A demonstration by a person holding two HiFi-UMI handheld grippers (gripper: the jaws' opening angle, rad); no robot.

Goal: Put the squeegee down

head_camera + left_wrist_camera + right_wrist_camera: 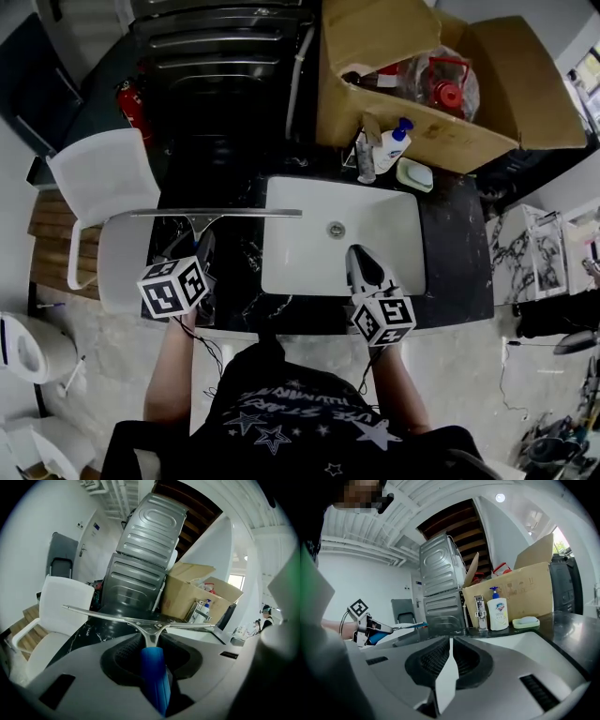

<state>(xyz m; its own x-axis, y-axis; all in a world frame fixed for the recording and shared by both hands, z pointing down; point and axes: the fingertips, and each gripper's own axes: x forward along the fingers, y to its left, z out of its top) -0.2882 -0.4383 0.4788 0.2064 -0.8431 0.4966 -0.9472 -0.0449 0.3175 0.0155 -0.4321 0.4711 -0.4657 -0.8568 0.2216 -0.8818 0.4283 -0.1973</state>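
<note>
Left fingers (pixel 84 672): part-way apart, clamped on the blue handle of the squeegee (pixel 151 631).
Right fingers (pixel 501 686): tips together, nothing between them, hanging over the near edge of the sink (pixel 309 246).
Squeegee position: held in the air, its long metal blade crosswise over the left part of the dark worktop (pixel 452 253).
Blade ends: one reached over the sink's left rim, the other out toward the white chair (pixel 101 176).
Risk: released there, the blade would probably bridge the rim and rock, or tip off the worktop's left edge.
Cause: a long blade with little flat worktop under it.
</note>
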